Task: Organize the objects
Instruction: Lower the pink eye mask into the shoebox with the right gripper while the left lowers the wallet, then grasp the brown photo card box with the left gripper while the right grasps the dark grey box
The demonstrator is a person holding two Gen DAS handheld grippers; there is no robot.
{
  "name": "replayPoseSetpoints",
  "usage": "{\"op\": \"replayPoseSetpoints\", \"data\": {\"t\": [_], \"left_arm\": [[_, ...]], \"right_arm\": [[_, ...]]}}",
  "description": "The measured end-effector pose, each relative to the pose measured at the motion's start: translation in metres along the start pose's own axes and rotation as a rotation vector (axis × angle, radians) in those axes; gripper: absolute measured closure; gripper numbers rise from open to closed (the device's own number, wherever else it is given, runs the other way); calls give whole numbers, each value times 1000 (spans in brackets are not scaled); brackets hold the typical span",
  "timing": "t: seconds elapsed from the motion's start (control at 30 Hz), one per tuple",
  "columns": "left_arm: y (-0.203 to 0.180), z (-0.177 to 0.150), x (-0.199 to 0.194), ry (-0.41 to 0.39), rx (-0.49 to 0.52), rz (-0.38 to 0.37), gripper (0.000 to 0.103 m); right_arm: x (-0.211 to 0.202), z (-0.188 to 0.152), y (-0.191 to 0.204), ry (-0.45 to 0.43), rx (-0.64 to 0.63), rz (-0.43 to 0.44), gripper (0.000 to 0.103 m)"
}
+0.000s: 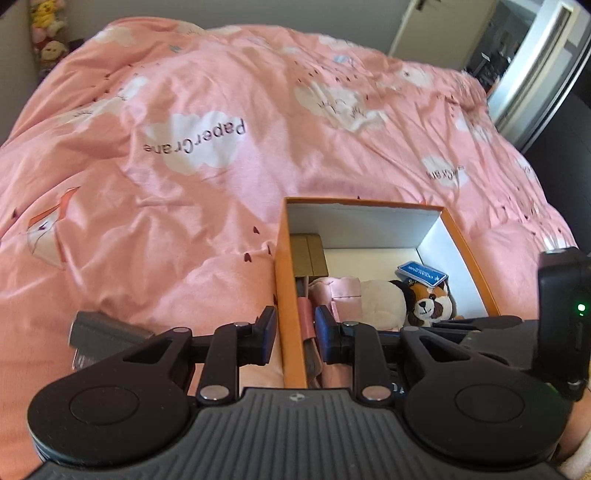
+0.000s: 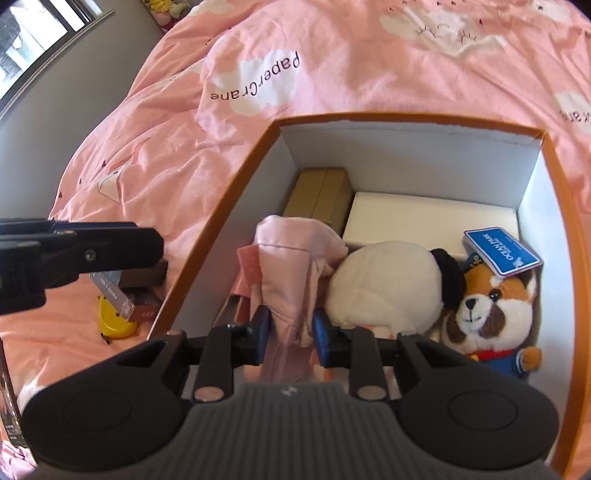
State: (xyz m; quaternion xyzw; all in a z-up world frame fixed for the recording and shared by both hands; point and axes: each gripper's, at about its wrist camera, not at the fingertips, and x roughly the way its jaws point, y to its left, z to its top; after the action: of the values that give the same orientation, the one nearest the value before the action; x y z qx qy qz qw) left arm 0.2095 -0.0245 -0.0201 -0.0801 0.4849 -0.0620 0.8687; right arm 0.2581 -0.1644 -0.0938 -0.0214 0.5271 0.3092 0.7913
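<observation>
An open orange box [image 1: 291, 258] [image 2: 221, 206] lies on the pink duvet. It holds a brown carton [image 2: 321, 195], a round white plush [image 2: 388, 284], a plush dog [image 2: 491, 306] [image 1: 430, 302] with a blue card [image 2: 500, 251] on its head, and a pink cloth [image 2: 291, 266] [image 1: 340, 291]. My right gripper [image 2: 292, 328] is inside the box. The cloth fills its gap and touches both pads. My left gripper [image 1: 295, 332] hovers over the box's left wall with its pads slightly apart and nothing gripped. A pink-strapped item [image 1: 306, 314] leans inside that wall.
Small books [image 2: 125, 299] and a yellow object [image 2: 110, 321] lie on the duvet [image 1: 184, 184] left of the box, under the left tool's black finger [image 2: 122, 247]. A blurred grey block [image 1: 99, 332] lies there too. Plush toys [image 1: 48, 29] sit by the far wall.
</observation>
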Motion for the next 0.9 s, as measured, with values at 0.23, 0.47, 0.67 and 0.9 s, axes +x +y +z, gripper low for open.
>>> {"op": "replayPoseSetpoints", "data": {"t": [0.23, 0.47, 0.67, 0.9], "left_arm": [[-7, -38, -35, -120, 0, 72, 74], [0, -61, -69, -151, 79, 66, 74], [49, -65, -103, -117, 93, 56, 74], [119, -64, -113, -21, 73, 45, 74]], "right_arm": [[-57, -33, 28, -193, -46, -82, 63], [-96, -63, 79, -385, -175, -206, 47], [-94, -66, 123, -359, -341, -102, 54], [-57, -50, 161, -203, -460, -10, 67]]}}
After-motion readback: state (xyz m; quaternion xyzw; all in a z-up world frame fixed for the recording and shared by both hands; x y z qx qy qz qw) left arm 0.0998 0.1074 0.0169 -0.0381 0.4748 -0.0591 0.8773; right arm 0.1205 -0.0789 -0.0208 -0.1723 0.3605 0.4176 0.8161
